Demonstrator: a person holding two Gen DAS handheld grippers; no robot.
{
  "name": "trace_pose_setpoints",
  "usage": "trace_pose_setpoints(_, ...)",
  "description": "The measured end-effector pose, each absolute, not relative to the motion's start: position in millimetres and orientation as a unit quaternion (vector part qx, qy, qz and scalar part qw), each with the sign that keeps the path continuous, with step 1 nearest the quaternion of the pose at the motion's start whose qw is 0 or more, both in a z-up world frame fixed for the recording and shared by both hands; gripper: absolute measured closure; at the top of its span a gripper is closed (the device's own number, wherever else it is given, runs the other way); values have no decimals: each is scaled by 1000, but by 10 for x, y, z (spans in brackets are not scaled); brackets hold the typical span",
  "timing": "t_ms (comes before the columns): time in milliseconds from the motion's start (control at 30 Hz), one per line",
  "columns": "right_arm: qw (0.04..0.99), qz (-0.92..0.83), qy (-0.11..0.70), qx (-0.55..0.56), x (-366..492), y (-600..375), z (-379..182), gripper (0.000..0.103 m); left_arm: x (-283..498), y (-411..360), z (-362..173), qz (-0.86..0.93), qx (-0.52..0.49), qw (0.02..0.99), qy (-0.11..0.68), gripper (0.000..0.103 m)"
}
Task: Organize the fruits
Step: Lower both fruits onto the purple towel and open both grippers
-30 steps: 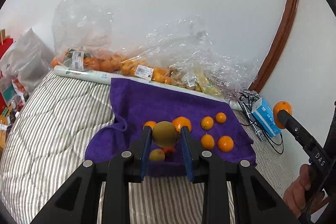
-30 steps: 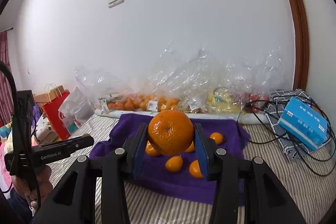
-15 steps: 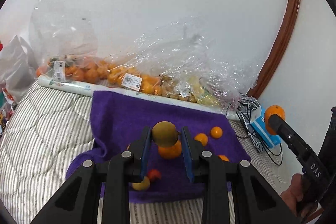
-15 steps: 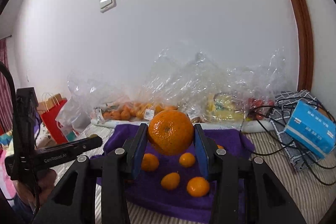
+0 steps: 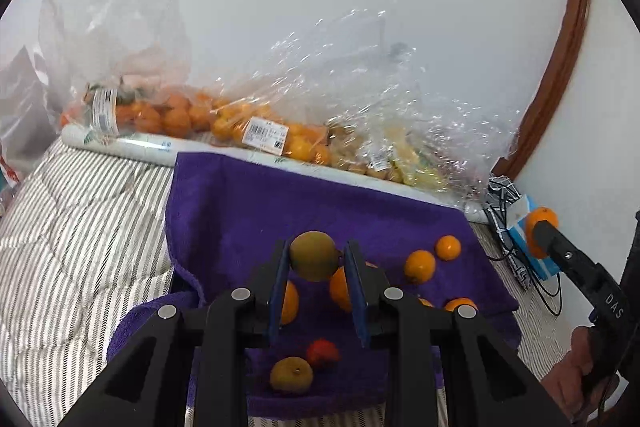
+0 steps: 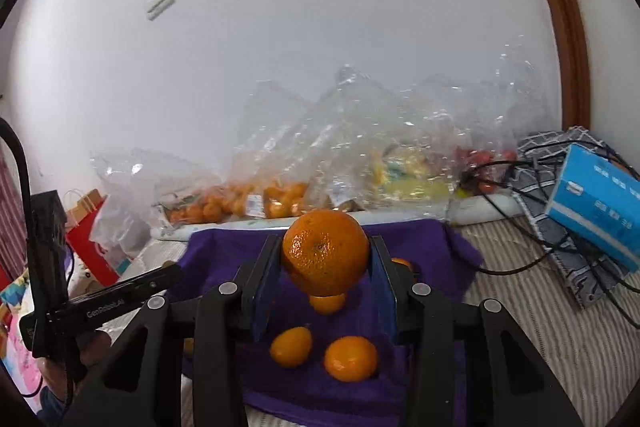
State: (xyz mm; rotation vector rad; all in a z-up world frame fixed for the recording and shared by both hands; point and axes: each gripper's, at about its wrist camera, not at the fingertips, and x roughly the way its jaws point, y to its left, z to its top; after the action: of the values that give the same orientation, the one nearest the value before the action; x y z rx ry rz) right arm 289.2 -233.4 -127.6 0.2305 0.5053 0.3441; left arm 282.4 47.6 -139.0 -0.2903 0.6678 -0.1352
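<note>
My left gripper (image 5: 316,259) is shut on a brownish-green round fruit (image 5: 314,255) and holds it above the purple towel (image 5: 280,199). On the towel lie several oranges (image 5: 419,266), a second brown fruit (image 5: 291,375) and a small red fruit (image 5: 322,354). My right gripper (image 6: 325,259) is shut on a large orange (image 6: 325,257), held above the towel (image 6: 224,251), with several small oranges (image 6: 350,358) beneath it. The right gripper with its orange (image 5: 542,223) shows at the right edge of the left wrist view.
Clear plastic bags of oranges (image 5: 180,115) and other fruit (image 6: 400,179) line the wall behind the towel. A blue box (image 6: 596,211) and black cables (image 6: 532,259) lie to the right. A striped quilt (image 5: 72,227) covers the bed. Shopping bags (image 6: 88,227) stand at the left.
Both grippers moved forward over the towel with their fruit still held. The left gripper shifted right and closer; the towel's oranges now sit lower and nearer in both views.
</note>
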Motion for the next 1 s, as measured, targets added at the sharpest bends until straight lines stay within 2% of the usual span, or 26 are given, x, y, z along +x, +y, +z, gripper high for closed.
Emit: trace_pose_setpoints(1000, 940, 126, 306, 86, 3136, -2288, -1695, 60, 2868, 441, -1622, -81, -150, 933, 317, 76)
